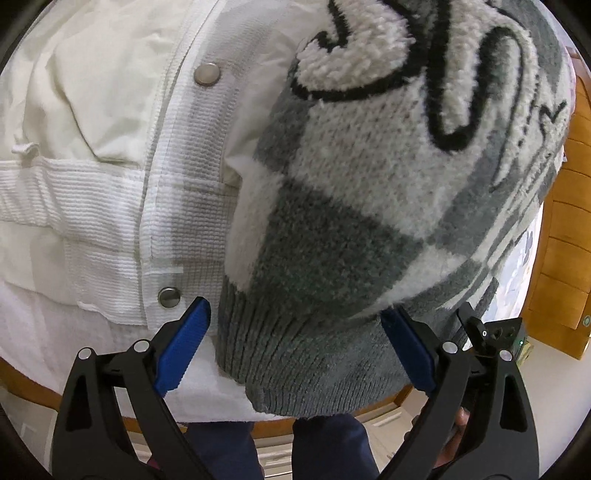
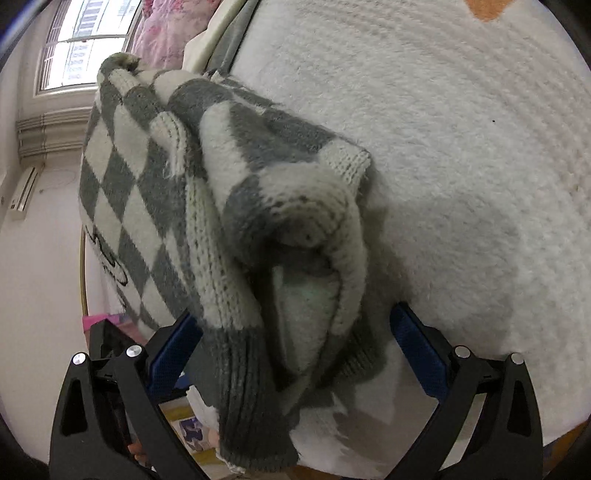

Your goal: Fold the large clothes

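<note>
The sweater (image 1: 369, 206), a grey and cream checked knit with a fluffy cream patch outlined in black, fills most of my left camera. Its dark grey ribbed hem (image 1: 306, 354) hangs at the near edge, directly between the blue pads of my left gripper (image 1: 295, 325). Those fingers stand wide apart, one on each side of the hem, and I cannot tell whether either pad touches the knit.

On my right camera the same sweater (image 2: 207, 206) is bunched and folded over itself, with a rolled cream edge and a grey ribbed cuff (image 2: 247, 398) drooping down at the near side. My right gripper (image 2: 295, 325) also has its fingers spread wide, the bundle sitting in the gap between them; whether they bear on it I cannot tell.

To the left of the sweater lies a white jacket (image 1: 110, 147) with a ribbed front band and two metal snaps (image 1: 207, 74). The sweater overlaps its right side. Both lie on a fluffy white blanket (image 2: 461, 147), which stretches far and right. A wooden edge (image 1: 565, 240) shows at the right, a window (image 2: 81, 40) at the far left, and pink fabric (image 2: 162, 33) beside it.
</note>
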Action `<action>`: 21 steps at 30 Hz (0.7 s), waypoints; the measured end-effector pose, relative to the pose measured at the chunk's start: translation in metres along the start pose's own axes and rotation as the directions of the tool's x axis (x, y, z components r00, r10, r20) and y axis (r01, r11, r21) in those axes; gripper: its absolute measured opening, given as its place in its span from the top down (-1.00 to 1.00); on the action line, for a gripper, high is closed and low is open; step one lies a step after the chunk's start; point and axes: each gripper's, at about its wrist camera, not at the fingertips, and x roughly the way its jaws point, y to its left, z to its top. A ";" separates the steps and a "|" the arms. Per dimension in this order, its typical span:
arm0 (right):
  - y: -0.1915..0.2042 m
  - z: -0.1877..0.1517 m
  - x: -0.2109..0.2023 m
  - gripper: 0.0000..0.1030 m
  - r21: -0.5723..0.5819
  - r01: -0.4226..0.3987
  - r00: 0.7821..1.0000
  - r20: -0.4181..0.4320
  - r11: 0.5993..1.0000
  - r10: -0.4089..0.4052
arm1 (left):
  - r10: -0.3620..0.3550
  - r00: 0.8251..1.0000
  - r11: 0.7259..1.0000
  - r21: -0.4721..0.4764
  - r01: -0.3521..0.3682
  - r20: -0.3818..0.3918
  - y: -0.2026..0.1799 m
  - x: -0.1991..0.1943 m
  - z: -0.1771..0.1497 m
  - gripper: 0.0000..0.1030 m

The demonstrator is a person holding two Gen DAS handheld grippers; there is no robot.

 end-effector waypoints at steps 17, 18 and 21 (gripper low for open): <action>-0.007 -0.010 0.019 -0.56 0.272 -0.140 0.987 -0.033 0.952 0.155 | -0.125 0.971 0.992 0.055 0.116 0.202 -0.009 -0.098 0.044 -0.81; -0.005 -0.011 0.021 -0.54 0.277 -0.147 0.987 -0.023 0.950 0.159 | -0.111 0.972 0.993 0.070 0.098 0.207 -0.014 -0.098 0.056 -0.81; -0.011 -0.017 0.024 -0.52 0.302 -0.168 0.984 -0.001 0.938 0.176 | -0.069 0.981 0.990 0.136 0.044 0.184 -0.032 -0.087 0.090 -0.84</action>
